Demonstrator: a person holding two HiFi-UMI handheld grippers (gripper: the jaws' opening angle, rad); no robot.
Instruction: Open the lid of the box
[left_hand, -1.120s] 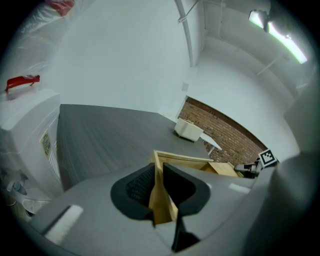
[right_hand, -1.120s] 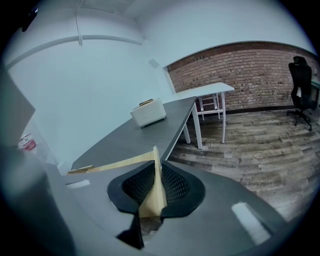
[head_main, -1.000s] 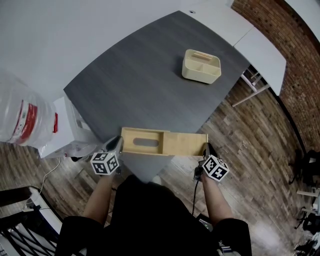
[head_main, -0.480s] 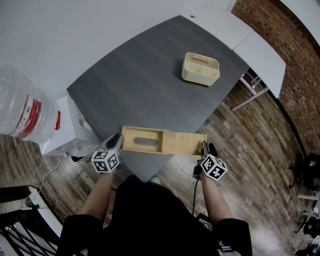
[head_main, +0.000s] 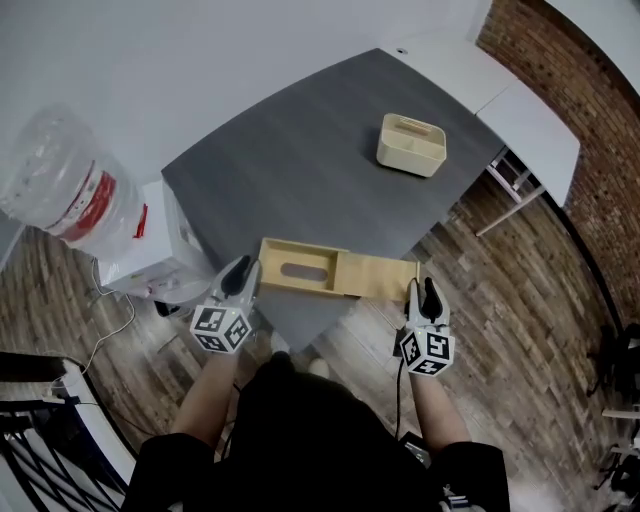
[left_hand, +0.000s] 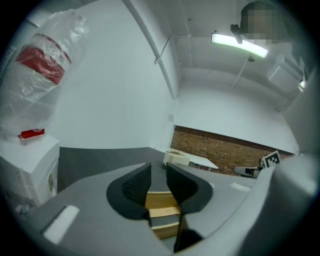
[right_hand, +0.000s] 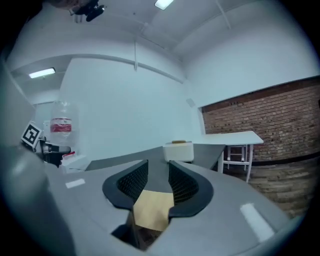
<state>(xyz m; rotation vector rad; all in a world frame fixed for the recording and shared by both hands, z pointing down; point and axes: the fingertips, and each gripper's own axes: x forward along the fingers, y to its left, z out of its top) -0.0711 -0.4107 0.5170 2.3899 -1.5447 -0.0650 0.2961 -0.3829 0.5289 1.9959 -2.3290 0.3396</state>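
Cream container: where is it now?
Head view, upper right: the cream container sits on the dark table near its far right corner, well beyond the wooden box.

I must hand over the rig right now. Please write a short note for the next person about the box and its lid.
Left gripper: jaws slightly apart, end of the box low between them, no grip visible.
Right gripper: open, jaws have just closed in a little; end of the lid lies low between them, not pinched.
Box: on the near corner of the table. Lid: slid far out to the right, touching the box, its end past the table edge.
Done: inside mostly uncovered.
To do: probably pull the lid fully free, if required.
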